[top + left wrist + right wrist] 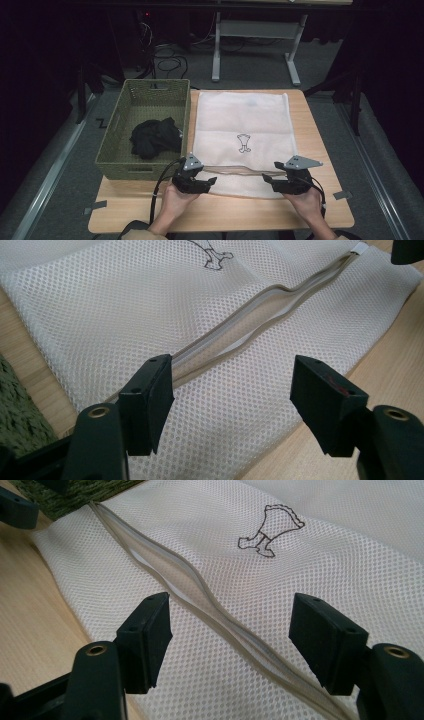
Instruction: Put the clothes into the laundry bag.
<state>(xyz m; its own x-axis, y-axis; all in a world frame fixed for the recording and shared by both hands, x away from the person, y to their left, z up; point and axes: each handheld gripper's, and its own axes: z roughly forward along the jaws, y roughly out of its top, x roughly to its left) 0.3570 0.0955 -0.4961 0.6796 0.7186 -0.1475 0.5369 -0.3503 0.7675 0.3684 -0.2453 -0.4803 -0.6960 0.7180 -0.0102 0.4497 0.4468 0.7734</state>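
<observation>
White mesh forms the laundry bag point(243, 140) that lies flat on the wooden surface point(220, 212), just right of a green woven basket point(111, 150) that holds a bundle of black cloth point(154, 137). A small dark outline print point(243, 143) sits near the bag's middle, and a beige zipper point(240, 332) runs across the bag close to its near edge, partly undone so that its two sides gape a little. The left claw point(209, 181) hangs over the bag's near left corner, jaws spread apart with nothing pinched between them; in the left gripper view the mesh and the zipper's end lie beneath the gap. The right claw point(268, 180) hovers over the near right part of the bag, jaws likewise wide and empty, the zipper line passing under them in the right gripper view. Both claws point toward each other along the bag's near edge.
</observation>
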